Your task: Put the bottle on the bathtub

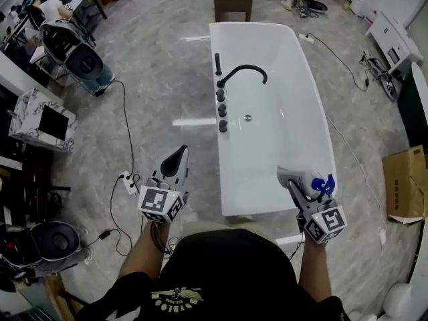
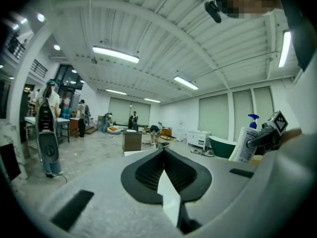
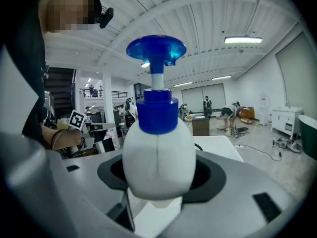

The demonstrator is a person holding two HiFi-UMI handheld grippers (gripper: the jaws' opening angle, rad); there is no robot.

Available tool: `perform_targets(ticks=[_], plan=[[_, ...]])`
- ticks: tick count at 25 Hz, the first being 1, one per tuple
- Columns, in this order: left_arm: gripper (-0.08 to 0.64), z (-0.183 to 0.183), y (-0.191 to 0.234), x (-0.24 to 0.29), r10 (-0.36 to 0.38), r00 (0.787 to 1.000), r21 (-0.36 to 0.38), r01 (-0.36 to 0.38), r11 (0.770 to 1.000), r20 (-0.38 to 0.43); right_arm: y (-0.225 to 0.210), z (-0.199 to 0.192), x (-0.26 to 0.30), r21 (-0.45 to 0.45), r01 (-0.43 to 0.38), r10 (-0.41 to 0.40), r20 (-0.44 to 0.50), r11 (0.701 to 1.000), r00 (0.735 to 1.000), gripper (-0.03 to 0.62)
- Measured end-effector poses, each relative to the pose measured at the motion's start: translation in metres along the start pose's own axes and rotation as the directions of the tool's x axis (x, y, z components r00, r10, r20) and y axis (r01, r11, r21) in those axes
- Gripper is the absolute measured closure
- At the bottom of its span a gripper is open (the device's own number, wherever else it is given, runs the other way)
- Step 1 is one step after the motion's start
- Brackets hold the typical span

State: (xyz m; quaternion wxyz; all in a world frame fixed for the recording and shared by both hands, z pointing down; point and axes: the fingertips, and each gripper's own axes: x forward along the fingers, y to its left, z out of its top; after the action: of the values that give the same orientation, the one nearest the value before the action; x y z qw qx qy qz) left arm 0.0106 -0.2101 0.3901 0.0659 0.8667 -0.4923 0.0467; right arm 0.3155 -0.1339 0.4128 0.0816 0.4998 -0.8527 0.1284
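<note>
The white plastic bottle with a blue pump head (image 3: pixel 158 157) is gripped between the fingers of the right gripper (image 1: pixel 295 180). It is carried upright, above the near right corner of the white oval bathtub (image 1: pixel 319 105), probably so that it can stand on the rim. The left gripper (image 2: pixel 163 172) hangs beside the tub over the floor, its fingers pressed together on nothing, not needed here.

Glossy grey floor (image 1: pixel 167 79) stretches through a large hall under a white ribbed ceiling (image 2: pixel 163 29) hung with strip lights (image 2: pixel 115 54). Tall shaded windows (image 2: pixel 240 113) line the far wall. A cardboard box (image 1: pixel 406 182), a marble-patterned cabinet (image 1: pixel 27 105) and a white power strip (image 1: pixel 128 182) sit on the floor.
</note>
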Motion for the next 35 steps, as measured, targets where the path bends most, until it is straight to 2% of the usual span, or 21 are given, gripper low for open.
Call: perform_targets(ticks=[2,5,11,14,17,20,22,27,31,35], plan=[[0.551,-0.001,0.005,-0.009,0.068,0.998,-0.02,-0.068,0.998,0.009,-0.004,-0.004,0.009,-0.01,-0.057,0.057,-0.015,0.998,0.998,0.331],[0.551,-0.004,0.004,-0.027,0.144,0.989,-0.004,-0.144,0.99,0.012,-0.009,-0.013,0.025,-0.032,-0.136,0.135,-0.038,0.99,0.99,0.331],[0.551,-0.022,0.034,-0.069,0.288,0.957,0.011,-0.288,0.958,-0.03,-0.005,-0.035,0.066,-0.03,-0.228,0.226,-0.066,0.973,0.972,0.331],[0.551,-0.028,0.057,-0.083,0.335,0.94,0.028,-0.334,0.942,-0.057,0.004,-0.051,0.091,-0.018,-0.261,0.259,-0.082,0.965,0.962,0.331],[0.551,-0.03,0.083,-0.075,0.346,0.936,0.042,-0.344,0.938,-0.066,0.009,-0.063,0.122,-0.013,-0.268,0.266,-0.093,0.963,0.96,0.331],[0.551,-0.034,0.109,-0.052,0.321,0.944,0.037,-0.319,0.947,-0.075,0.013,-0.074,0.154,0.004,-0.253,0.252,-0.105,0.968,0.962,0.331],[0.551,-0.041,0.119,-0.03,0.274,0.957,0.022,-0.273,0.962,-0.093,0.018,-0.081,0.172,0.019,-0.232,0.232,-0.116,0.973,0.966,0.331],[0.551,-0.065,0.113,0.037,0.077,0.987,-0.041,-0.083,0.996,-0.139,0.023,-0.108,0.209,0.051,-0.16,0.166,-0.174,0.986,0.971,0.331],[0.551,-0.078,0.123,0.077,-0.027,0.987,-0.065,0.018,0.998,-0.157,0.025,-0.136,0.24,0.1,-0.096,0.116,-0.216,0.99,0.97,0.331],[0.551,-0.1,0.144,0.112,-0.093,0.975,-0.054,0.084,0.995,-0.2,0.022,-0.161,0.278,0.128,-0.054,0.085,-0.252,0.99,0.964,0.331]])
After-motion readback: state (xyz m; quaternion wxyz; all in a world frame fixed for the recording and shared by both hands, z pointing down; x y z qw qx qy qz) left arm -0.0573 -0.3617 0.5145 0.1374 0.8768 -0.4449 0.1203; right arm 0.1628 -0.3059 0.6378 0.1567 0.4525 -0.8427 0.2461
